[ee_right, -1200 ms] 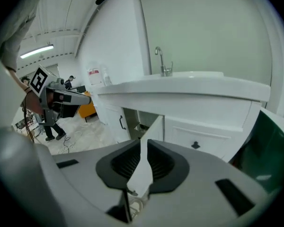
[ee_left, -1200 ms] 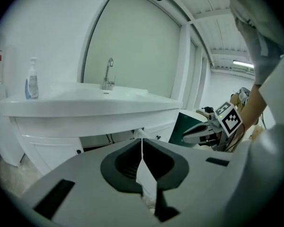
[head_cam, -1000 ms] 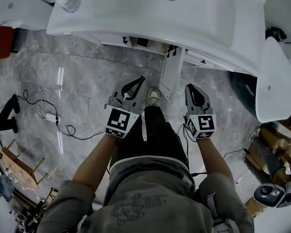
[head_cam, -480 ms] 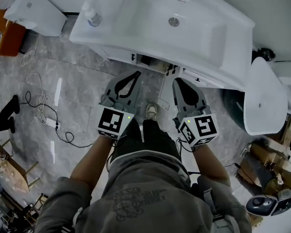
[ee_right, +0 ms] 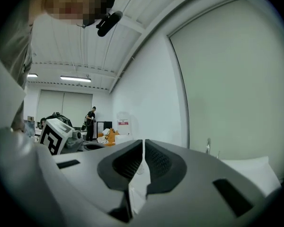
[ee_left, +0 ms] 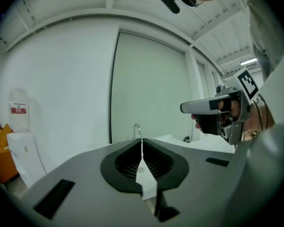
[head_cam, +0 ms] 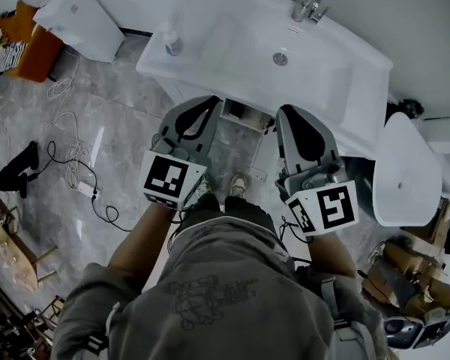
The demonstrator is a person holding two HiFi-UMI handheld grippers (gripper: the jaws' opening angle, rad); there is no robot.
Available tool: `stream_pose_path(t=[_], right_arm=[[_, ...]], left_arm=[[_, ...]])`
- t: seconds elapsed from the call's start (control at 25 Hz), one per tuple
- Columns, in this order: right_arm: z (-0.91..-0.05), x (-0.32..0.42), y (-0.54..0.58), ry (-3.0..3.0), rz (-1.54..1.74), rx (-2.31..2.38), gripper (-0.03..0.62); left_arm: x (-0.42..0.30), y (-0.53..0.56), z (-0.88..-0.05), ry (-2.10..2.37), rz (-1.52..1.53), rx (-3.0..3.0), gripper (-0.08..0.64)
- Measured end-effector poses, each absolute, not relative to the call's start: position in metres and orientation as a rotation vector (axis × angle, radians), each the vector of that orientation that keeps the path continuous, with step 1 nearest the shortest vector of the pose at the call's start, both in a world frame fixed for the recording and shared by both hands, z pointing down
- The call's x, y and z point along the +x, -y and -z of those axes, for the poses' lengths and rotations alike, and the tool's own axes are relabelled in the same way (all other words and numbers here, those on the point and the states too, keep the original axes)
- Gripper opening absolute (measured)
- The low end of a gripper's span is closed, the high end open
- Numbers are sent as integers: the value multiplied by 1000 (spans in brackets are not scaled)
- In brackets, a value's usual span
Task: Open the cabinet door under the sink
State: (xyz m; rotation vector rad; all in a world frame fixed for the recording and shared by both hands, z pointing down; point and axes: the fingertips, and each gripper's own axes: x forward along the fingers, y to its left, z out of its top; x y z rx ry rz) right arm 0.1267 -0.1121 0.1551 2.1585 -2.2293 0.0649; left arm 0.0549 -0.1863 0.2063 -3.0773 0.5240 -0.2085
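Note:
In the head view the white sink (head_cam: 315, 58) with its chrome faucet (head_cam: 309, 4) lies ahead of me. Below its front edge the cabinet (head_cam: 244, 115) shows a dark opening. A white cabinet door (head_cam: 262, 150) stands swung outward between my two grippers. My left gripper (head_cam: 200, 105) and right gripper (head_cam: 294, 117) are held up at sink height, side by side, both shut and empty, touching neither door nor sink. In the left gripper view the shut left gripper (ee_left: 142, 142) points at the faucet (ee_left: 137, 129). The right gripper (ee_right: 143, 143) also looks over the sink.
A small bottle (head_cam: 171, 42) stands on the sink's left corner. A white toilet (head_cam: 405, 167) sits to the right. Cables and a power strip (head_cam: 79, 182) lie on the grey floor at left, with an orange box (head_cam: 31, 34) and a white panel (head_cam: 82, 17) beyond. My shoes (head_cam: 238, 184) stand below the cabinet.
Both grippers have risen from near the floor and the open door to sink height, staying shut. The view has tilted up, showing more of the sink and the faucet.

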Motion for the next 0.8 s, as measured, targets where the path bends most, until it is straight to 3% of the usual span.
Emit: stream_pose_path(t=[0.44, 0.8], right_arm=[[-40, 100, 100, 2314, 291, 2096, 37], [-27, 99, 98, 2332, 325, 2100, 35]], left_arm=[[26, 177, -90, -579, 29, -2931, 22], [14, 175, -70, -574, -3, -2899, 22]])
